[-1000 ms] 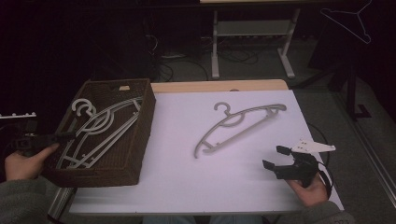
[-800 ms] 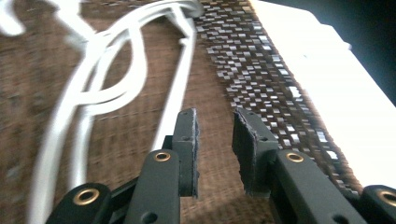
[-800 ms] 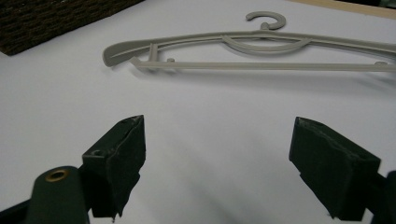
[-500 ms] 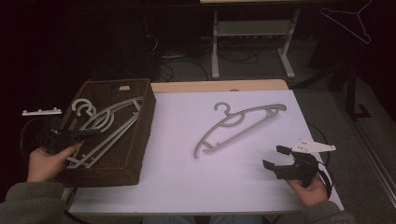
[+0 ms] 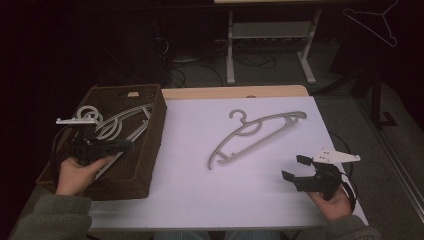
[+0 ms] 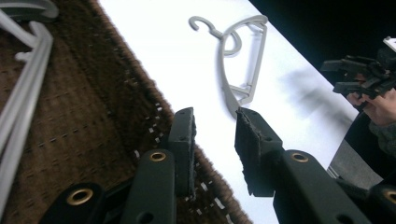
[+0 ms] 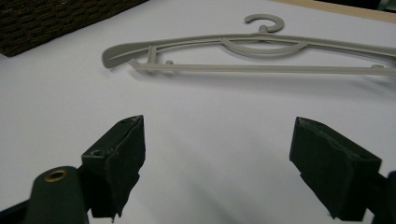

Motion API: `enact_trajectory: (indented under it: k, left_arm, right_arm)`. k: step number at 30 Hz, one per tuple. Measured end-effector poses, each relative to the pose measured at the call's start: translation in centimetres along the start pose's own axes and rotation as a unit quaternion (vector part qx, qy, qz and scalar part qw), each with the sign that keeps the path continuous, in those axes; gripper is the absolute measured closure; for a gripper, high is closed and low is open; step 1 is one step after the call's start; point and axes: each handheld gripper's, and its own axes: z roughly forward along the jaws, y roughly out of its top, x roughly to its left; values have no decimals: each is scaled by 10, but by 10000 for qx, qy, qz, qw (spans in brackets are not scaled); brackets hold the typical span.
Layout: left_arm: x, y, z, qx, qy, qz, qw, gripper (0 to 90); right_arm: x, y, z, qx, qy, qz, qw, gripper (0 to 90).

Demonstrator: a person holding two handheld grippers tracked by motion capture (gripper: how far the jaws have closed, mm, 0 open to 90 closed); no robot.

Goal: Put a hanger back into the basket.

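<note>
Hovering left tool (image 5: 127, 145) over basket (image 5: 150, 150) (jaws just opening, empty), right tool (image 5: 295, 168) low

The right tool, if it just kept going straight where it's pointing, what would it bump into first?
Probably the grey hanger lying on the white table. The right tool points at it over bare tabletop.

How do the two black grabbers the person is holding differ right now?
The left gripper hangs over the brown wicker basket, while the right gripper sits low over the white table. The left gripper's jaws stand a narrow gap apart and have just been opening, with nothing between them; the right gripper's jaws are spread wide. Both are empty and point toward the grey hanger lying on the table.
</note>
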Motion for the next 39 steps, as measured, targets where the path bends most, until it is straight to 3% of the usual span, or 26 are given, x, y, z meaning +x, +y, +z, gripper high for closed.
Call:
enact_trajectory:
  k: [12, 16, 19, 30, 39]
  left_arm:
    - [-16, 0, 19, 101, -212, 228, 9995, 651]
    - [-28, 0, 27, 158, -321, 337, 9988, 657]
    - [-41, 2, 39, 185, -451, 431, 9979, 646]
    - [-67, 9, 79, 275, -744, 527, 9955, 577]
    - [-76, 15, 109, 364, -719, 571, 9951, 509]
  right_arm:
    - [-1, 2, 3, 22, -28, -9, 10000, 174]
    - [0, 2, 3, 23, -38, -30, 10000, 174]
    - [-1, 3, 3, 3, -43, -63, 10000, 173]
    - [-1, 3, 2, -18, -17, -58, 10000, 174]
    - [-1, 3, 2, -25, -20, -85, 10000, 174]
